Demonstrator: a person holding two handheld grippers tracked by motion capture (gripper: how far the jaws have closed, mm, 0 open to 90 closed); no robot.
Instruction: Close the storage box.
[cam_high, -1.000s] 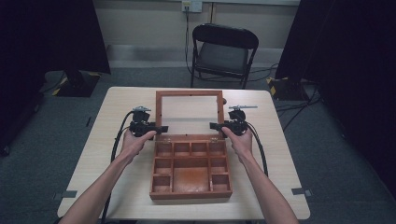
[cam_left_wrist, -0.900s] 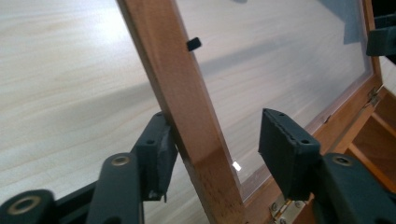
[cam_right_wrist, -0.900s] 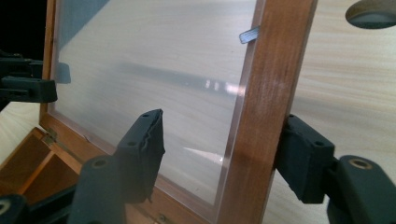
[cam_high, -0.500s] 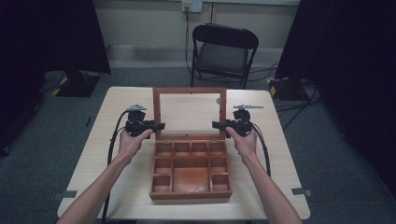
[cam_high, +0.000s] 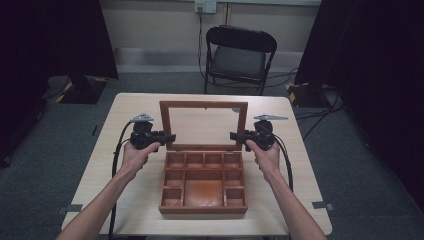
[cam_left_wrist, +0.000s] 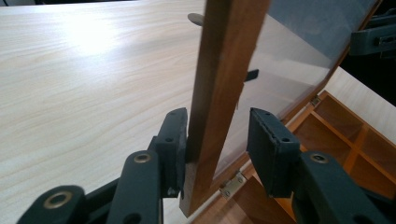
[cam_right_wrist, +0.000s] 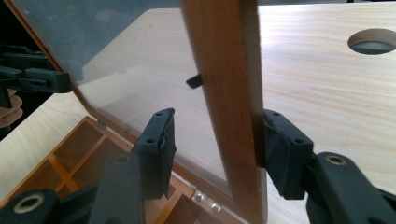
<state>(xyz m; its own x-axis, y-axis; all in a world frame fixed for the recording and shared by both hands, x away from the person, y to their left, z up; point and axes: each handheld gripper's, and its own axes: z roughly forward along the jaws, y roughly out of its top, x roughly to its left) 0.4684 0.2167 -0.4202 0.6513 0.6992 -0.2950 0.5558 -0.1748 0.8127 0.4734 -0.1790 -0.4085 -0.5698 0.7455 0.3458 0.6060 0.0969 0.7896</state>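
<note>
You are bracketing the lid (cam_high: 203, 105) with both grippers' fingers (cam_left_wrist: 173, 144) spread, not pinching; be keeping both sides level over the box (cam_high: 203, 187).

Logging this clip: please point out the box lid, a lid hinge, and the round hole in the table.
box lid (cam_high: 203, 104), high view, on the top rail of its wooden frame.
lid hinge (cam_left_wrist: 232, 183), left gripper view, on the metal leaf.
round hole (cam_right_wrist: 373, 41), right gripper view, on the opening in the table top.
</note>
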